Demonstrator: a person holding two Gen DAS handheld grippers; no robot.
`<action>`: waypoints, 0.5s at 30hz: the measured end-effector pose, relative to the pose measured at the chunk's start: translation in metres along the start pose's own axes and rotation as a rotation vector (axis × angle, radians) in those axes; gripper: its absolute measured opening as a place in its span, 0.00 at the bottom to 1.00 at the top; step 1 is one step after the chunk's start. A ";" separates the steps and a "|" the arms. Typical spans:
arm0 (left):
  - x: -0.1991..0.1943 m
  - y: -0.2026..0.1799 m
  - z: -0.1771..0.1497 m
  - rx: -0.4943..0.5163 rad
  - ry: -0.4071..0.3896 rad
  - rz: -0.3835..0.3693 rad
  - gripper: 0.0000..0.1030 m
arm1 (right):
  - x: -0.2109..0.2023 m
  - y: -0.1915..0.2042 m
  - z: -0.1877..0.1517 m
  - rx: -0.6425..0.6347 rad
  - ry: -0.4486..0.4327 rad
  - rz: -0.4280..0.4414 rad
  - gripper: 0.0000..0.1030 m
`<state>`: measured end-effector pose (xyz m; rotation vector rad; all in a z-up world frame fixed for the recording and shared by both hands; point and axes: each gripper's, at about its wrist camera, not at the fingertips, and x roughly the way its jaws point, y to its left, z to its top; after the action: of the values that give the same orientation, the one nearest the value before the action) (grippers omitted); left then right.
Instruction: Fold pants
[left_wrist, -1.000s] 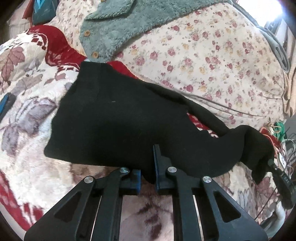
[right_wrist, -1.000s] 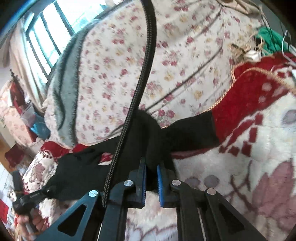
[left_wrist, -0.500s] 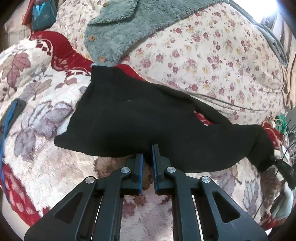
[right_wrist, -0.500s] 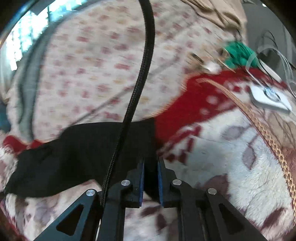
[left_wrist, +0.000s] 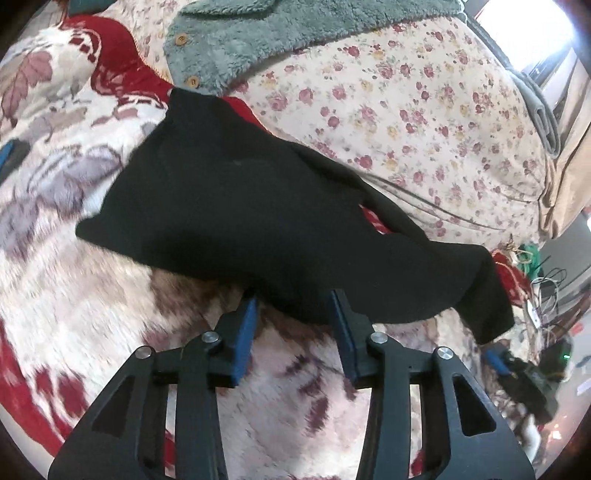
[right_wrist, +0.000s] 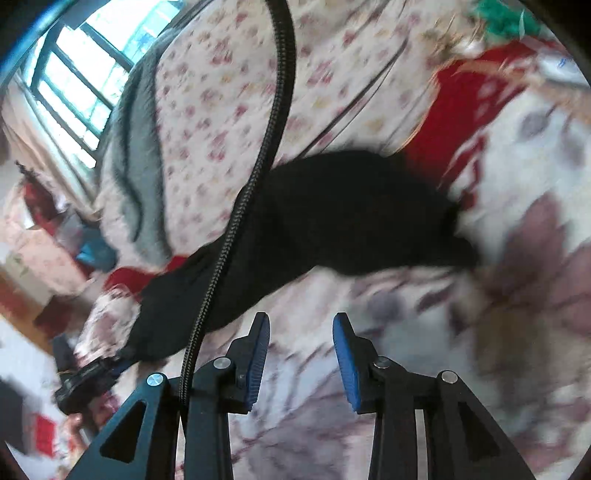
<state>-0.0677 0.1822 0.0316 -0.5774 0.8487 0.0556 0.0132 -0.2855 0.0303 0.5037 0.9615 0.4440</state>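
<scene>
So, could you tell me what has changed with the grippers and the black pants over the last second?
Both grippers have let go. The left gripper, shut on the black pants a second ago, is opening, the hem just between its pads. The right gripper is opening too and has backed off; nothing is between its pads. The pants now lie spread on the plush blanket. The floral quilt and grey fleece stayed put.

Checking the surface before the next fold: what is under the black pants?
The black pants lie on a leaf-patterned blanket with red patches; its far edge meets the flowered bedding. Whatever is beneath their middle is hidden.
</scene>
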 end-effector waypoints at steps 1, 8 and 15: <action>0.001 0.000 -0.002 -0.007 0.004 0.009 0.41 | 0.006 -0.005 0.000 0.026 0.006 -0.005 0.40; 0.019 -0.001 -0.010 -0.040 -0.006 0.058 0.42 | 0.027 -0.049 0.012 0.263 -0.052 0.019 0.41; 0.035 -0.009 0.003 -0.084 -0.010 0.044 0.60 | 0.041 -0.070 0.033 0.411 -0.106 0.091 0.40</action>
<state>-0.0402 0.1701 0.0119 -0.6361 0.8526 0.1348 0.0711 -0.3254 -0.0218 0.9367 0.9314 0.2969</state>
